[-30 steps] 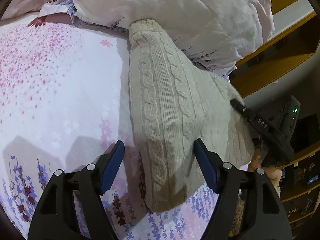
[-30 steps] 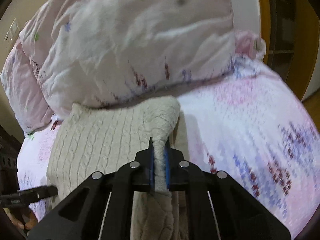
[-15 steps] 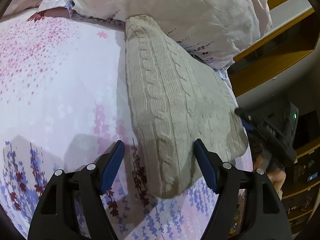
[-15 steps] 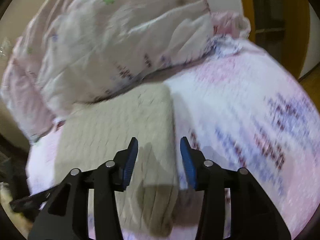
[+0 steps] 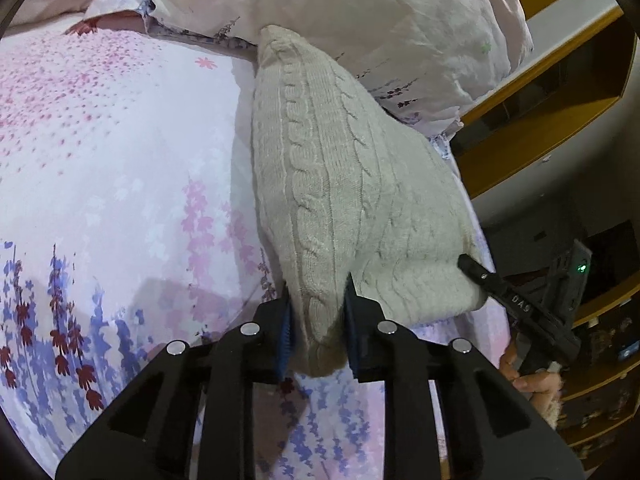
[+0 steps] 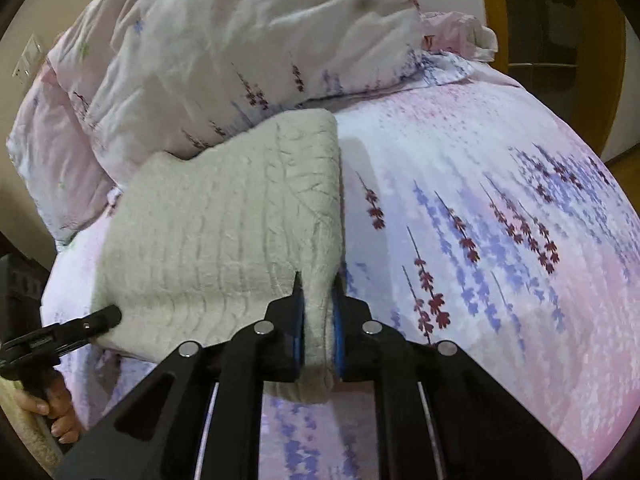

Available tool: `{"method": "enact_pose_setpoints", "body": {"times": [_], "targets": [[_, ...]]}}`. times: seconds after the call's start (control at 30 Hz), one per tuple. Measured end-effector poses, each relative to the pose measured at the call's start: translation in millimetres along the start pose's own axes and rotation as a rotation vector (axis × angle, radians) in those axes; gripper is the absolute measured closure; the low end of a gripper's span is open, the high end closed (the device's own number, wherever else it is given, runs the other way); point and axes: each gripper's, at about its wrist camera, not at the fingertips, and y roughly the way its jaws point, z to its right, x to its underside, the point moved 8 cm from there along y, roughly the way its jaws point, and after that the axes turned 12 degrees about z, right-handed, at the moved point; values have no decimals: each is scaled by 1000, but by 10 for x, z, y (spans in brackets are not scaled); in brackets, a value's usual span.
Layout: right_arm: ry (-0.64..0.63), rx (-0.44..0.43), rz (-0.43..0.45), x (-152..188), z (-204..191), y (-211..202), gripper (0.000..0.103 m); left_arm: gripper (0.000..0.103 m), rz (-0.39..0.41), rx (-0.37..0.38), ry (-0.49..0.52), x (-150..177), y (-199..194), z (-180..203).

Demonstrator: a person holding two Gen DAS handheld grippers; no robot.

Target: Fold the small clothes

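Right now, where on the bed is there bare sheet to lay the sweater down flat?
Bare floral sheet runs from the cream knit sweater to the bed's far side, below the crumpled duvet. It is crowded along the duvet, which the sweater touches, and at the near edge where the left gripper and right gripper clamp its corners.

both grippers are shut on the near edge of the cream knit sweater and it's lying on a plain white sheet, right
Not plain white: the sheet is pink and white with purple and red flowers, clear in the right wrist view. The left gripper and right gripper are shut on the sweater.
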Motion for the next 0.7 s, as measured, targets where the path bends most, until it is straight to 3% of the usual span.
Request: {"method": "enact_pose_setpoints", "body": {"times": [0.17, 0.23, 0.33, 0.4, 0.5, 0.57, 0.63, 0.7], "targets": [[-53, 65, 67, -116, -73, -178, 73, 73, -10, -21, 7, -27, -97, 30], [-75, 68, 151, -216, -113, -344, 73, 56, 0, -35, 4, -58, -162, 3], [-135, 15, 217, -270, -295, -520, 73, 46, 0, -75, 7, -95, -157, -39], [-217, -18, 192, -173, -470, -500, 73, 46, -12, -80, 8, -54, -119, -52], [-314, 36, 91, 44, -509, -267, 74, 46, 2, -109, 64, -37, -128, -23], [-325, 90, -2, 216, -397, -75, 74, 46, 2, -121, 82, -30, -135, -11], [-306, 73, 1, 188, -400, -90, 74, 46, -8, -132, 99, -36, -143, 2], [-237, 12, 3, 89, -406, -150, 65, 44, -15, -138, 110, -75, -146, 20]]}}
